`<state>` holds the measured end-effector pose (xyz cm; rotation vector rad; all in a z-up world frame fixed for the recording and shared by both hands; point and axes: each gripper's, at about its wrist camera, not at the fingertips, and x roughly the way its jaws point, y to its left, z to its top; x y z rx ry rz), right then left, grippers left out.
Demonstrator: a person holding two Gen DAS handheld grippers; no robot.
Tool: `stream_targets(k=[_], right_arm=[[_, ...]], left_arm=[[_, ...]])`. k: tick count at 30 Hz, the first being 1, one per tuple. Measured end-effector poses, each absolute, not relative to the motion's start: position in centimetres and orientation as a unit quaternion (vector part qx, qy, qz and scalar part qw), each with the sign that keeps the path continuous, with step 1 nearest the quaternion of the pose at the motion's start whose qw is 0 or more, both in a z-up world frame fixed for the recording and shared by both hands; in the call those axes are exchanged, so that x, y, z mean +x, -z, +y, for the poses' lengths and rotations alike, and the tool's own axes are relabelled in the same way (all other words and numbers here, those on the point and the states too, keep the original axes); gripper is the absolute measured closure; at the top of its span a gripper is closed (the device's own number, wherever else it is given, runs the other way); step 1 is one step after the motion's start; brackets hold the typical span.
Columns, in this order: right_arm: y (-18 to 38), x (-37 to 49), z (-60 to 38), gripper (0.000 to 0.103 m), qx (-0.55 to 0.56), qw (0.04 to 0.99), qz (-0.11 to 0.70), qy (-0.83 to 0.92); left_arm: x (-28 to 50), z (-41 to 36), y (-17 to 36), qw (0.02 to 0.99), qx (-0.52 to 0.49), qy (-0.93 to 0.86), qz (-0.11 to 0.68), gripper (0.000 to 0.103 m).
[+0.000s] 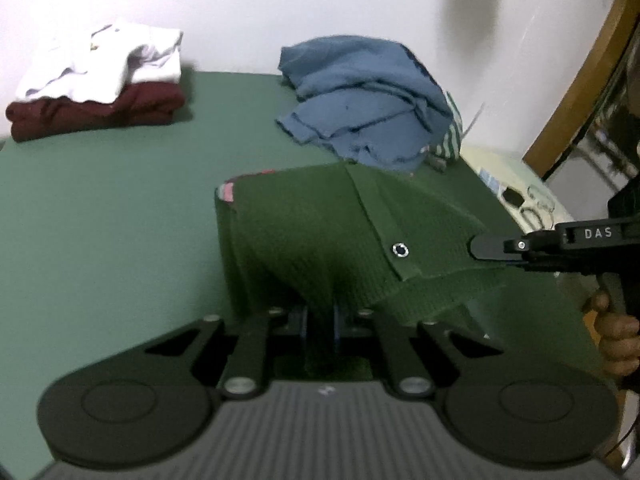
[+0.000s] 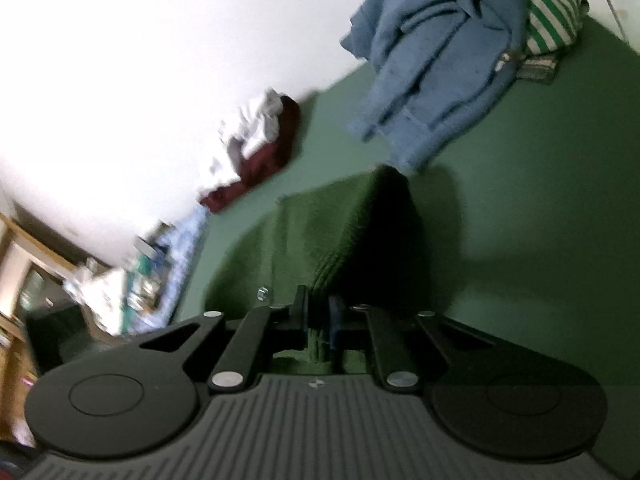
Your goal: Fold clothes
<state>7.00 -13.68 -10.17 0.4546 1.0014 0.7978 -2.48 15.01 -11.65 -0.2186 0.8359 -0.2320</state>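
Two grippers are seen: left gripper [image 1: 320, 326]; right gripper [image 2: 318, 320]; five garments are counted: one green [image 1: 320, 236]; one blue [image 1: 360, 100]; one striped [image 2: 548, 4]; one white [image 1: 104, 62]; one maroon [image 1: 96, 114].

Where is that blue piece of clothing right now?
The blue garment lies crumpled at the far side of the green table by the white wall, right of the folded white-and-maroon stack and beyond the held green garment.

Black left claw [image 1: 320, 326], silver screws; right claw [image 1: 486, 249] marked "DAS".
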Motion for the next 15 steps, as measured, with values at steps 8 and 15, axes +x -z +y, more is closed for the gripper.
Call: stream_targets(k=[8,15], right_arm=[[13.5,7.5,-12.8,0.091,0.184,0.783,0.487,-0.339],[9.4,7.0,-14.6,0.069,0.16,0.837,0.422,-0.311]], left_arm=[[-2.3,14.8,13.0,0.893,-0.086,0.106,0.43,0.088],[-4.5,16.7,7.8,0.926,-0.026,0.056,0.372,0.086]])
